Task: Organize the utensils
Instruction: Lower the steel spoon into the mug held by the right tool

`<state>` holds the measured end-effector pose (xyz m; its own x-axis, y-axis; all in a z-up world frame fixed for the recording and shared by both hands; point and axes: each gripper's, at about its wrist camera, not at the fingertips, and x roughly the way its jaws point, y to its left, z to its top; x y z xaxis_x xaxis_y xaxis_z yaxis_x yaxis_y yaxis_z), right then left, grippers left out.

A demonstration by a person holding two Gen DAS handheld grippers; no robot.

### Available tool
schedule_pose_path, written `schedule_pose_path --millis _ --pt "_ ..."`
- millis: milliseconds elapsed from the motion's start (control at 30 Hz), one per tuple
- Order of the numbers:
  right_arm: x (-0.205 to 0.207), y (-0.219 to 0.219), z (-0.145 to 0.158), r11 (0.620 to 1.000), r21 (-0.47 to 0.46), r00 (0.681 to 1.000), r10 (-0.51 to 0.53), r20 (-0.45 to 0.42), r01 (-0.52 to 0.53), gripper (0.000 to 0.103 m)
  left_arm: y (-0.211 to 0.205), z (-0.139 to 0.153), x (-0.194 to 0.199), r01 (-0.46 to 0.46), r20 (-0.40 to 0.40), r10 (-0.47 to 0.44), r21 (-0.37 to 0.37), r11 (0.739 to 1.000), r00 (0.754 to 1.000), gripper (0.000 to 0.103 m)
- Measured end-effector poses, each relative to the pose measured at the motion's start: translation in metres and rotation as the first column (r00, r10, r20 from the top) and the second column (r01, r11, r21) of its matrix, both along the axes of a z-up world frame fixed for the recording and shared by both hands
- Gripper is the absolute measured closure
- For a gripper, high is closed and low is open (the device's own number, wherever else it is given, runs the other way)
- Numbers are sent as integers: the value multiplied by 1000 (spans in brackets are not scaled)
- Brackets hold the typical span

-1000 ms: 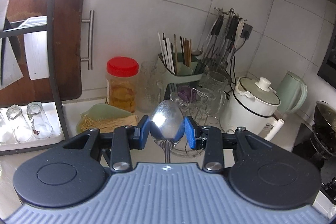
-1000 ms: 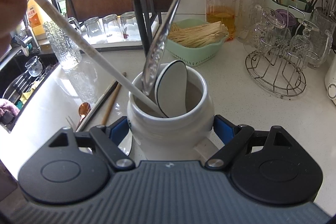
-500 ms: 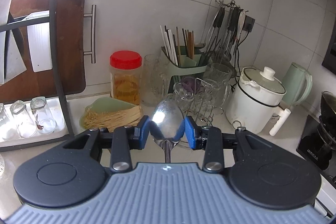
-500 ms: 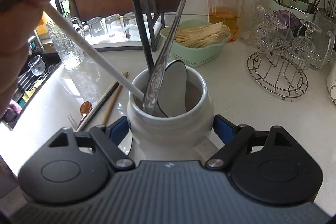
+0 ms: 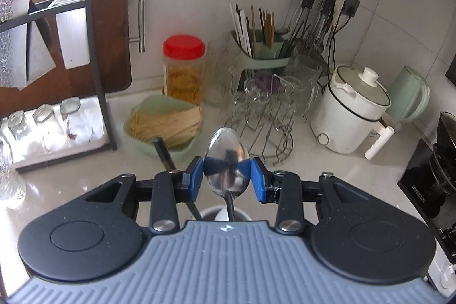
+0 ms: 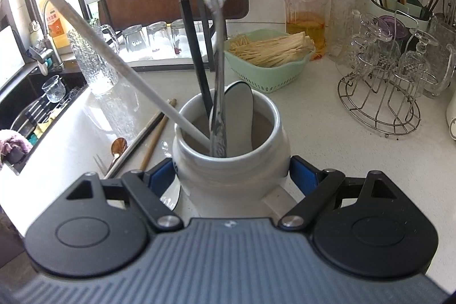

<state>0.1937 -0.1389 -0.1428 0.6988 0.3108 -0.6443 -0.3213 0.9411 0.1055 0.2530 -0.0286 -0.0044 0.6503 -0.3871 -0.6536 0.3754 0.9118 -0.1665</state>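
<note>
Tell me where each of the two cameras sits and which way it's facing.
Left wrist: on the left gripper, tilted down toward the tiled back wall; its own jaws pinch the spoon.
Right wrist: on the right gripper, tilted down at the white jar between its jaws.
Shared: spoon, jar, red-lidded jar, green basket.

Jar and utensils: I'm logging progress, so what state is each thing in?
Jar: upright, clamped by right gripper.
Metal spoon: bowl pinched by left gripper, handle down inside jar.
White ladle: standing in jar.
Small spoon: lying on counter.
</note>
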Motion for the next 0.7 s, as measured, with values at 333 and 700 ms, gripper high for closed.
schedule_pose_path --millis 333,700 --pt "2 4 0 1000 0 1000 -10 15 10 14 -9 18 -15 56 -90 -49 78 995 995 62" --pt "2 5 -1 1000 8 999 -21 26 21 14 -10 7 -2 37 -214 -17 92 995 977 62"
